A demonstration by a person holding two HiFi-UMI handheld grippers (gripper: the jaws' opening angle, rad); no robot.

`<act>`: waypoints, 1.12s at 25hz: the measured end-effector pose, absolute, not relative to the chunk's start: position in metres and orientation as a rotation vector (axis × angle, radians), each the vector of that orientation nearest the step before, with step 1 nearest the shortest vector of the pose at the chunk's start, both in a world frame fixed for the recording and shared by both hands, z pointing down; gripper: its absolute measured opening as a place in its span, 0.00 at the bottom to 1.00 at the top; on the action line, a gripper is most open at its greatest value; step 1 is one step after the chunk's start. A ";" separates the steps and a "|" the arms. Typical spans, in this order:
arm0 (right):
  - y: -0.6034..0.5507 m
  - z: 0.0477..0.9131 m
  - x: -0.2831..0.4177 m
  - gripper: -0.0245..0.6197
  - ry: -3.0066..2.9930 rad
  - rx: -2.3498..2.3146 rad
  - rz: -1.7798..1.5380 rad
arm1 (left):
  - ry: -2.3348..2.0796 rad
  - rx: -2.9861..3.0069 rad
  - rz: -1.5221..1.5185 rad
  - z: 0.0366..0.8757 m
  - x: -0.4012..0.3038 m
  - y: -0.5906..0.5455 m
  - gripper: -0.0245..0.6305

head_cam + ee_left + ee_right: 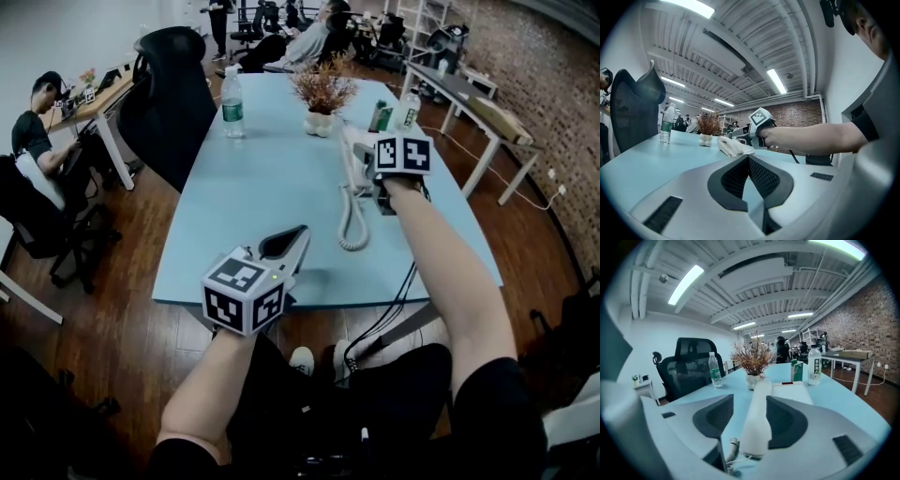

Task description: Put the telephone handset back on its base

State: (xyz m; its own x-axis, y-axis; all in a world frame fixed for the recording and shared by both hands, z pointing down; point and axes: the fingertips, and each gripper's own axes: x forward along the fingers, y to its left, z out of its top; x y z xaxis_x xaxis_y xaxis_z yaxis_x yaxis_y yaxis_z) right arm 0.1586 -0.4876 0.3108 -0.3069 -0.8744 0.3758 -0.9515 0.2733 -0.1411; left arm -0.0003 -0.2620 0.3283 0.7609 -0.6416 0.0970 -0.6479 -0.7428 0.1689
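The white telephone handset (pixel 757 420) lies lengthwise between the jaws of my right gripper (pixel 750 399), its coiled cord (pixel 726 453) at the near end. Bare table shows between the handset and the left pad, so the jaws stand open around it. In the head view the right gripper (pixel 368 178) is at the handset (pixel 352 155), which lies along the left side of the white base (pixel 364 150). The base (pixel 793 392) shows just right of the handset. My left gripper (pixel 296 236) is shut and empty over the table's near edge, its pads (pixel 740 176) meeting.
On the light blue table (pixel 262 187) stand a water bottle (pixel 232 105), a vase of dried plants (pixel 322 101), a green carton (pixel 380 115) and another bottle (pixel 409 107). The phone cord (pixel 353 220) trails toward me. A black chair (pixel 169 94) stands at the left; people sit at other desks.
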 end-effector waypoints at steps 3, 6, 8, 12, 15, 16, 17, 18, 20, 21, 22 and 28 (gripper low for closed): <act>-0.454 0.295 0.156 0.35 -2.459 1.649 0.563 | -1.029 2.767 0.058 0.328 -0.001 -0.261 0.03; -0.412 0.280 0.154 0.24 -2.620 1.571 0.633 | -1.032 2.772 0.060 0.327 0.000 -0.260 0.03; -0.380 0.271 0.156 0.13 -2.715 1.518 0.631 | -1.031 2.779 0.062 0.326 0.002 -0.258 0.03; -0.306 0.260 0.159 0.04 -2.827 1.452 0.542 | -1.023 2.787 0.081 0.328 0.006 -0.253 0.03; -0.249 0.260 0.157 0.04 -2.907 1.393 0.501 | -0.987 2.784 0.083 0.329 0.011 -0.249 0.03; -0.233 0.262 0.158 0.04 -2.938 1.371 0.498 | -0.966 2.784 0.071 0.327 0.015 -0.247 0.03; -0.219 0.265 0.158 0.04 -2.965 1.345 0.503 | -0.949 2.787 0.062 0.326 0.018 -0.245 0.03; -0.209 0.270 0.158 0.04 -2.982 1.311 0.519 | -0.940 2.792 0.059 0.325 0.021 -0.244 0.03; -0.200 0.280 0.157 0.04 -2.994 1.246 0.571 | -0.934 2.802 0.064 0.325 0.024 -0.243 0.03; -0.200 0.283 0.159 0.04 -2.997 1.238 0.602 | -0.932 2.805 0.069 0.326 0.026 -0.242 0.03; -0.202 0.286 0.160 0.04 -2.996 1.238 0.628 | -0.930 2.809 0.073 0.326 0.028 -0.242 0.03; -0.207 0.309 0.163 0.04 -2.916 1.256 0.654 | -0.938 2.818 0.084 0.326 0.028 -0.241 0.03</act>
